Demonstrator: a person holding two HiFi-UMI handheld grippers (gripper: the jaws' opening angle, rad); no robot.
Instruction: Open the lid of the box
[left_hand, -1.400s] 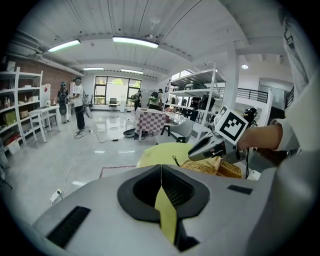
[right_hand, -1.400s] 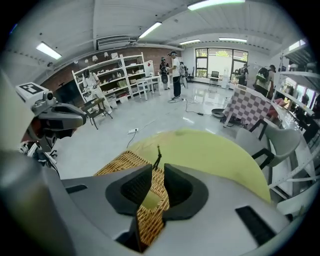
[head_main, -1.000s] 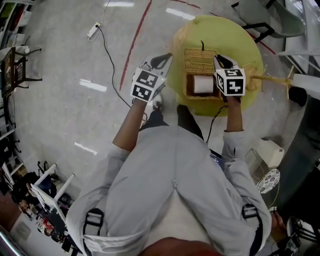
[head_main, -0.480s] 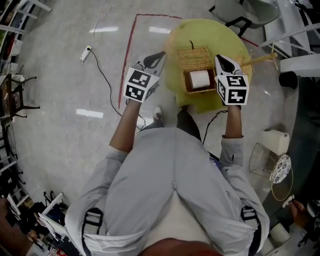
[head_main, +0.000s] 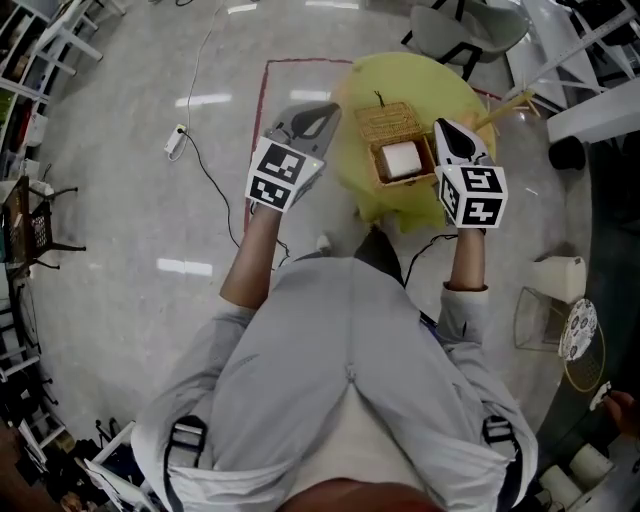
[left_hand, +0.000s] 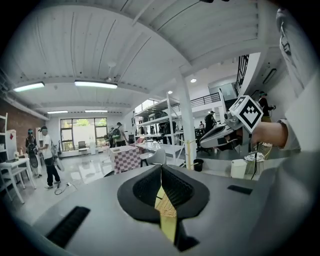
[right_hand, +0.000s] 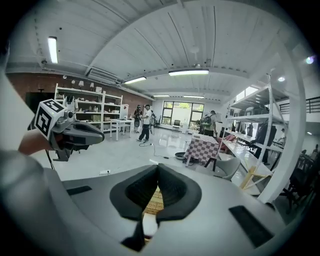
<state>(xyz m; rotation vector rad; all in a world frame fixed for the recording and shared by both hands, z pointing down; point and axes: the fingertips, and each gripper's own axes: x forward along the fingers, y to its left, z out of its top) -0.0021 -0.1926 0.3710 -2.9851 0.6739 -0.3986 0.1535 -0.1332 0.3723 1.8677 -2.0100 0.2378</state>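
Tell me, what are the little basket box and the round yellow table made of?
The box looks like woven wicker or rattan: tan and matte, with a crisscross weave that shows on its open lid. The table seems to be covered in a soft yellow cloth, since its edge hangs unevenly. What is underneath can't be seen.
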